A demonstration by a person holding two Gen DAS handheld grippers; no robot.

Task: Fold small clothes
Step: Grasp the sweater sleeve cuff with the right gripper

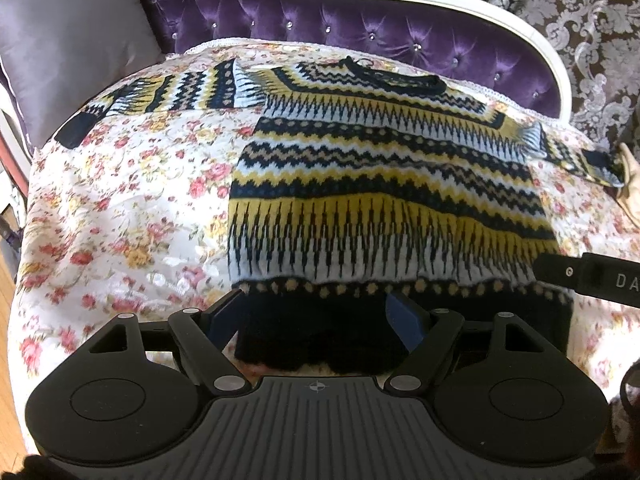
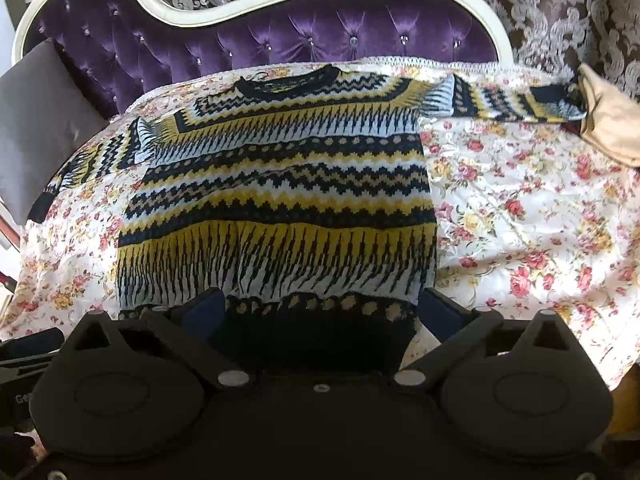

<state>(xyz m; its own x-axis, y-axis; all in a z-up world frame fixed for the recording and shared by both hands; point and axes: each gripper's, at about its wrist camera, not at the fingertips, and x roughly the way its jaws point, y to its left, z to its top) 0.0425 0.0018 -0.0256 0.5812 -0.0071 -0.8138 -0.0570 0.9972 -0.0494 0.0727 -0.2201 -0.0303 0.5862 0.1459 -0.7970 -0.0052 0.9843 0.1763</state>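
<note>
A small knitted sweater (image 1: pixel 384 184) with yellow, black, white and blue zigzag bands lies flat on a floral bedspread (image 1: pixel 120 208), neck towards the headboard and both sleeves spread out. My left gripper (image 1: pixel 316 316) is open, its jaws wide apart at the left part of the black bottom hem. My right gripper (image 2: pixel 320 312) is open, its jaws straddling the right part of the hem of the sweater (image 2: pixel 280 184). The right gripper's body (image 1: pixel 592 276) shows at the right edge of the left wrist view. Neither gripper holds cloth.
A purple tufted headboard (image 2: pixel 280 44) with a white frame stands behind the bed. A grey pillow (image 1: pixel 72 44) lies at the far left. A tan cloth (image 2: pixel 608 120) lies by the right sleeve's cuff. The floral bedspread (image 2: pixel 520 200) stretches to either side of the sweater.
</note>
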